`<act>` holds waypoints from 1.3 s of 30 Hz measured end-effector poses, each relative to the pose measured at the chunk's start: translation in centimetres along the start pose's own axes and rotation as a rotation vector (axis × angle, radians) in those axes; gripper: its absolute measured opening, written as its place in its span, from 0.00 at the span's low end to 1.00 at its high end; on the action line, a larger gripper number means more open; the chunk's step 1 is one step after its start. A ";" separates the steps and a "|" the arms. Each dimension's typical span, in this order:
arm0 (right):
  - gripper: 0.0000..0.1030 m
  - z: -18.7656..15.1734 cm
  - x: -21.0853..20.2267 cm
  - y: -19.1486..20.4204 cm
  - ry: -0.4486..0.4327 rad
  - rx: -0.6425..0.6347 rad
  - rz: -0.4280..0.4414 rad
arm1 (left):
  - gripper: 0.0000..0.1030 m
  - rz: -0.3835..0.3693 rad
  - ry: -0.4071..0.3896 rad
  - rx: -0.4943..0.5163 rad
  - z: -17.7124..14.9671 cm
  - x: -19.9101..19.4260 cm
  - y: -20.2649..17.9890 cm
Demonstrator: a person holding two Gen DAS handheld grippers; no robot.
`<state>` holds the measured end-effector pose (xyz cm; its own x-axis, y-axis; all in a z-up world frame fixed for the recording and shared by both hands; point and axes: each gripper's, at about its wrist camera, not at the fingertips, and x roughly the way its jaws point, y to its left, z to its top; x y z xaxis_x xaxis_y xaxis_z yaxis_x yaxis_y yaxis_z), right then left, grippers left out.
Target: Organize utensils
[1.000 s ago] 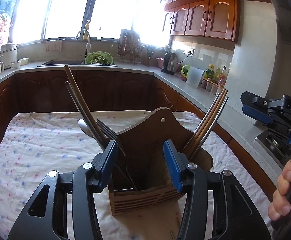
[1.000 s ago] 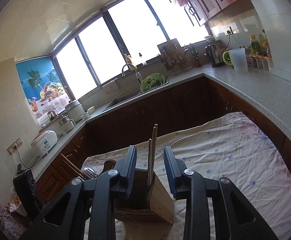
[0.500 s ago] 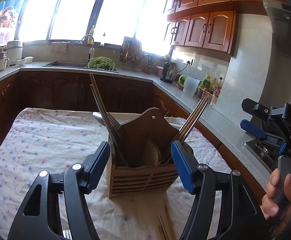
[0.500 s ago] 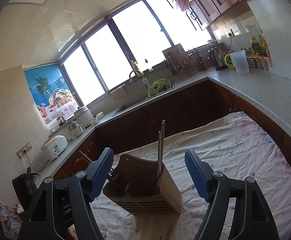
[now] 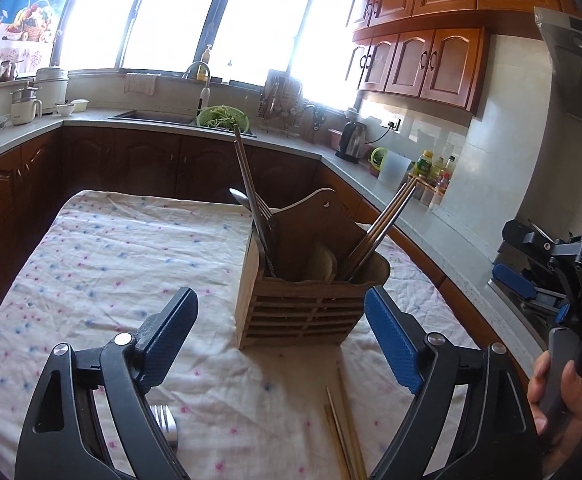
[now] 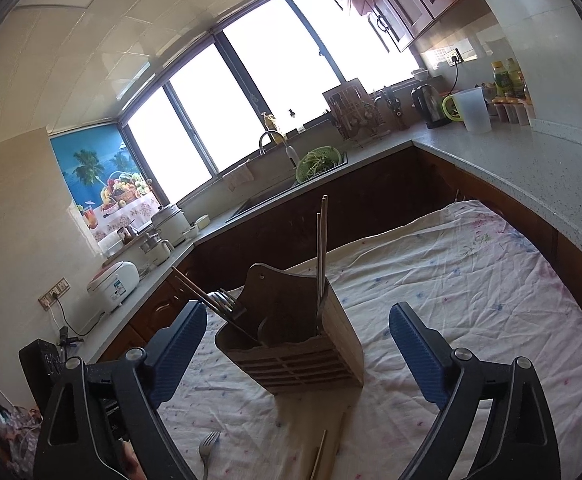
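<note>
While both grippers, left gripper (image 5: 281, 338) and right gripper (image 6: 299, 350), hang with jaws spread and empty, the wooden caddy (image 5: 311, 300) mid-desk already holds most cutlery; loose chopsticks (image 5: 341, 436) and a fork (image 6: 207, 446) wait at the near edge.

One wooden utensil caddy (image 5: 311, 300) stands on the cloth-covered surface (image 5: 111, 248). In its right side, two long chopsticks (image 6: 321, 240) rise together. In the left side, one wooden stick (image 5: 245, 176), one fork (image 5: 265, 210) and one spoon (image 5: 238, 196) show above the rim; more may sit lower, too crowded to count. Loose on the cloth: one fork (image 6: 207, 446) and two chopsticks (image 5: 341, 428). Two claws in play: left claw (image 5: 289, 344), right claw (image 6: 297, 354).
</note>
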<state>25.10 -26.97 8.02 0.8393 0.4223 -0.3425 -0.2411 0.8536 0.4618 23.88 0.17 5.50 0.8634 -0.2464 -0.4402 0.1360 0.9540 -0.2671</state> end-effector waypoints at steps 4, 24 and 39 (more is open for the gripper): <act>0.98 -1.3 -0.8 0.2 0.011 -0.005 0.000 | 0.94 0.009 -0.002 -0.003 -0.8 -1.5 0.1; 0.99 -9.4 -6.1 2.5 0.015 -0.204 -0.051 | 0.98 0.063 -0.059 0.034 -4.8 -9.8 0.1; 1.00 -6.6 -14.2 8.6 -0.201 -0.400 -0.047 | 1.00 0.121 -0.234 0.134 -4.0 -17.3 -2.4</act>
<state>7.95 -23.64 11.47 0.9223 0.3461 -0.1719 -0.3365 0.9380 0.0829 6.71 1.46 10.32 0.9637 -0.0980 -0.2485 0.0744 0.9919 -0.1026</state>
